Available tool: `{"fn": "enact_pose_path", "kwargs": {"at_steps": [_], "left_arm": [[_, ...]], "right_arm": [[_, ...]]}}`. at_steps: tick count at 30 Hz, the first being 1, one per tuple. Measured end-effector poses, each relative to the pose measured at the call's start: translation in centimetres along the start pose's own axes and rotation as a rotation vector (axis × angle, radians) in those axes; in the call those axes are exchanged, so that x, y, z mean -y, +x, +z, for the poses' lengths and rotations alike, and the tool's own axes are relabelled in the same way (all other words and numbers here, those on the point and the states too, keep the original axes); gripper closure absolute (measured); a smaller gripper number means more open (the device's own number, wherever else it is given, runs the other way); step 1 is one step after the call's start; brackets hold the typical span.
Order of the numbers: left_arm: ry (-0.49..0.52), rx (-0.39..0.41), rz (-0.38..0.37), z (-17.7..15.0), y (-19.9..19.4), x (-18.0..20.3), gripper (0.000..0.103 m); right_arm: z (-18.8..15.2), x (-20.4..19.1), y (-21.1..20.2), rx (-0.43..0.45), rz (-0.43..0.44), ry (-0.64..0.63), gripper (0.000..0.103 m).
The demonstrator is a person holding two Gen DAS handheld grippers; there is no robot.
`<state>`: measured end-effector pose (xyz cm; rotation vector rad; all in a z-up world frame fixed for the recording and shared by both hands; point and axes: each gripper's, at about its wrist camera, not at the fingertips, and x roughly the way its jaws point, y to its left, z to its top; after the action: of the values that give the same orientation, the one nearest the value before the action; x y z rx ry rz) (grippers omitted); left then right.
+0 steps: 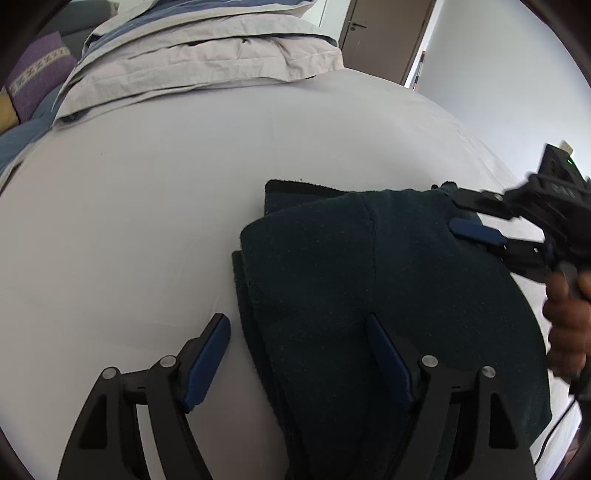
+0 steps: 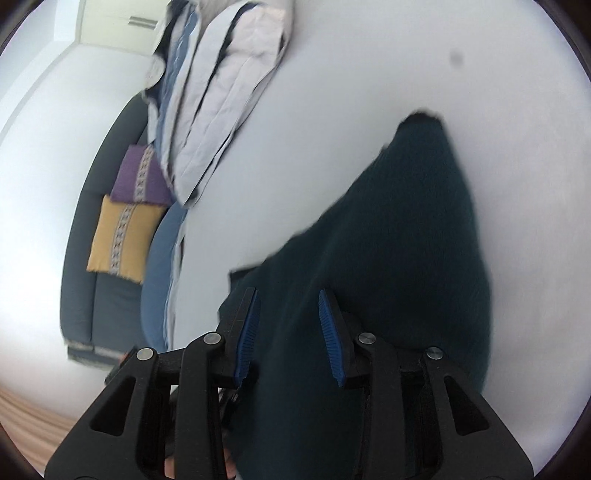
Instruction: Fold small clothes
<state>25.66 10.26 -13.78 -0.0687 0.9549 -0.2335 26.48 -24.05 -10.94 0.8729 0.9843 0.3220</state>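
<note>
Nearest the left wrist camera, the left gripper (image 1: 297, 354) hangs low over the near edge of the dark teal garment (image 1: 369, 295), its jaws spread wide and holding nothing. One blue-padded finger (image 1: 207, 363) sits over the bare bed sheet (image 1: 147, 221) just beside the cloth's left edge, while the other finger lies over the cloth itself.

Folded into several layers, the garment lies on the bed, to the right of centre in this view; a seam runs up its top layer and a darker band shows along its far edge. At its far right corner the right gripper (image 1: 463, 218) reaches in from the side. One blue pad rests on the fabric, the other finger sits at the corner's edge, and the jaws stand apart. A hand (image 1: 565, 321) holds that gripper's handle at the right edge of the frame.

From the right wrist camera, the right gripper (image 2: 288, 325) shows its jaws moderately open, with the garment (image 2: 399, 258) passing beneath and between them; whether cloth is pinched cannot be told, as the frame is blurred.

Farther back on the sheet lies a pile of folded bedding (image 1: 199, 62) in pale grey and blue. Beyond the bed stand a dark sofa (image 2: 85, 251) carrying a purple cushion (image 2: 138, 177) and a yellow cushion (image 2: 122, 240), and a brown door (image 1: 384, 33).
</note>
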Motion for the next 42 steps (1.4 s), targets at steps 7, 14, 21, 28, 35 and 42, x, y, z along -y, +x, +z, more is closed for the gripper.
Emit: {"fn": "enact_pose_path", "kwargs": {"at_steps": [7, 14, 21, 28, 35, 42], "left_arm": [[0.026, 0.023, 0.023, -0.4, 0.1, 0.7, 0.023], [0.037, 0.027, 0.029, -0.2, 0.2, 0.7, 0.022], [0.04, 0.031, 0.031, -0.2, 0.3, 0.8, 0.022], [0.05, 0.035, 0.033, -0.4, 0.2, 0.8, 0.022], [0.047, 0.038, 0.034, -0.7, 0.1, 0.9, 0.022], [-0.041, 0.015, -0.058, -0.4, -0.5, -0.8, 0.022]], "right_arm": [[3.1, 2.8, 2.2, 0.028, 0.03, 0.096, 0.092], [0.5, 3.7, -2.9, 0.119, 0.074, 0.086, 0.071], [-8.6, 0.2, -7.6, -0.034, 0.307, -0.139, 0.056], [-14.1, 4.8, -7.3, -0.113, 0.269, -0.115, 0.057], [-17.2, 3.9, -9.9, -0.131, 0.267, -0.185, 0.044], [-18.5, 5.8, -11.1, -0.114, 0.203, -0.141, 0.054]]}}
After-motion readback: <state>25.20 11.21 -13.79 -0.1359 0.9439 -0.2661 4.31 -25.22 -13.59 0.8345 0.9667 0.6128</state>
